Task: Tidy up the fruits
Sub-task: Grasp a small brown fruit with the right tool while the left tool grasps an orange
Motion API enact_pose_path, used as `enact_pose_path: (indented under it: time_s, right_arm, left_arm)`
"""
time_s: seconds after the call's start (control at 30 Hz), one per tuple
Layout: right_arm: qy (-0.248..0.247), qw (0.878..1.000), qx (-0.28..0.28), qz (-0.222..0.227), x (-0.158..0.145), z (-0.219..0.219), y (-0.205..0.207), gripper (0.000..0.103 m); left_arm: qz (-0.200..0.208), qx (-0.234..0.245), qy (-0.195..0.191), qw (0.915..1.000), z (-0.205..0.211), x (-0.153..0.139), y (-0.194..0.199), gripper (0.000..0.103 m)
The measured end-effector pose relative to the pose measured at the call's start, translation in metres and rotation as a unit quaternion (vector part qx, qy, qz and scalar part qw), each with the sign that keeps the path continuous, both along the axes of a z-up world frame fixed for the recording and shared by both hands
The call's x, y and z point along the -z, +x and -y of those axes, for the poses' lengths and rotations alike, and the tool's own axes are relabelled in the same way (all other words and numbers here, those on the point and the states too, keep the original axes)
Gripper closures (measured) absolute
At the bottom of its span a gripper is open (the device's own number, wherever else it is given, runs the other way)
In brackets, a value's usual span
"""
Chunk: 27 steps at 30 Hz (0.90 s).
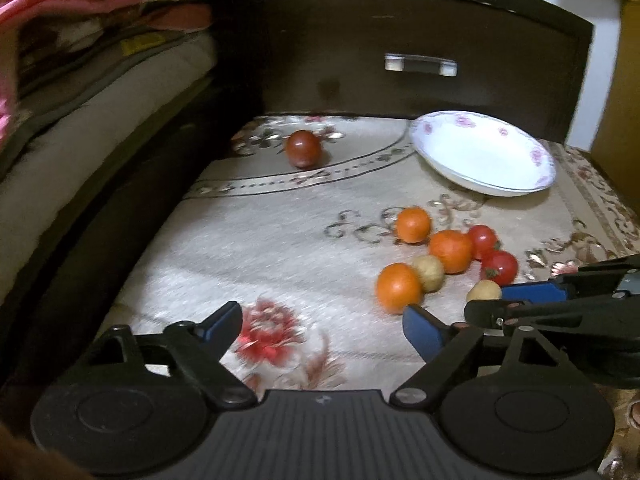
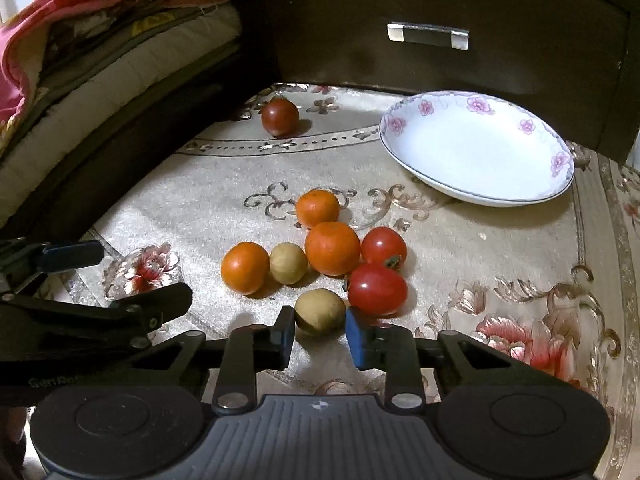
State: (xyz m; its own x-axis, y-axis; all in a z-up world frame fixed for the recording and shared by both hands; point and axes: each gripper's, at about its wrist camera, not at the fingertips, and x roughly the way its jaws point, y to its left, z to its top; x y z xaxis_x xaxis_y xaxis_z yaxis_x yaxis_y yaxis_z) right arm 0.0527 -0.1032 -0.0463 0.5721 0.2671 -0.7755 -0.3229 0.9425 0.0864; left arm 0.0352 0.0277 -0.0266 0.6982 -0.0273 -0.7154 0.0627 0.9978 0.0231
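Note:
Fruits lie clustered on a floral mat [image 2: 460, 264]: three oranges [image 2: 333, 248], two red tomatoes [image 2: 377, 289] and two small tan fruits. My right gripper [image 2: 320, 334] is partly closed around the nearer tan fruit [image 2: 320, 312]; its blue pads sit at the fruit's sides, contact unclear. The other tan fruit [image 2: 288, 263] lies between two oranges. A dark red tomato [image 2: 280, 117] sits alone at the back. A white floral plate [image 2: 476, 148] stands empty at the back right. My left gripper [image 1: 322, 322] is open and empty, left of the cluster [image 1: 450, 250].
A dark wooden cabinet with a metal handle [image 2: 427, 36] rises behind the mat. Stacked bedding [image 2: 80, 52] lies on the left beside a dark frame. The plate also shows in the left wrist view [image 1: 482, 152].

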Motion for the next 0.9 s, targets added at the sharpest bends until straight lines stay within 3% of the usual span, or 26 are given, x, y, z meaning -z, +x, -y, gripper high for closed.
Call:
enact_pose_path:
  time_s: [0.23, 0.3, 0.5, 0.9]
  right_arm:
    - [0.011, 1.0, 0.025, -0.01, -0.007, 0.021, -0.011, 0.079]
    - [0.014, 0.999, 0.032, -0.016, -0.007, 0.026, -0.014, 0.079]
    - [0.021, 0.999, 0.033, -0.032, -0.006, 0.033, -0.017, 0.079]
    - [0.018, 0.999, 0.036, -0.033, -0.009, 0.035, -0.021, 0.079]
  left_arm:
    - [-0.005, 0.069, 0.018, 0.9975, 0.028, 0.006, 0.016, 0.041]
    - [-0.013, 0.072, 0.017, 0.9971, 0.03, 0.011, 0.021, 0.049]
    - [-0.028, 0.071, -0.01, 0.997, 0.024, 0.019, 0.031, 0.061]
    - [-0.032, 0.08, -0.022, 0.996, 0.028, 0.019, 0.038, 0.066]
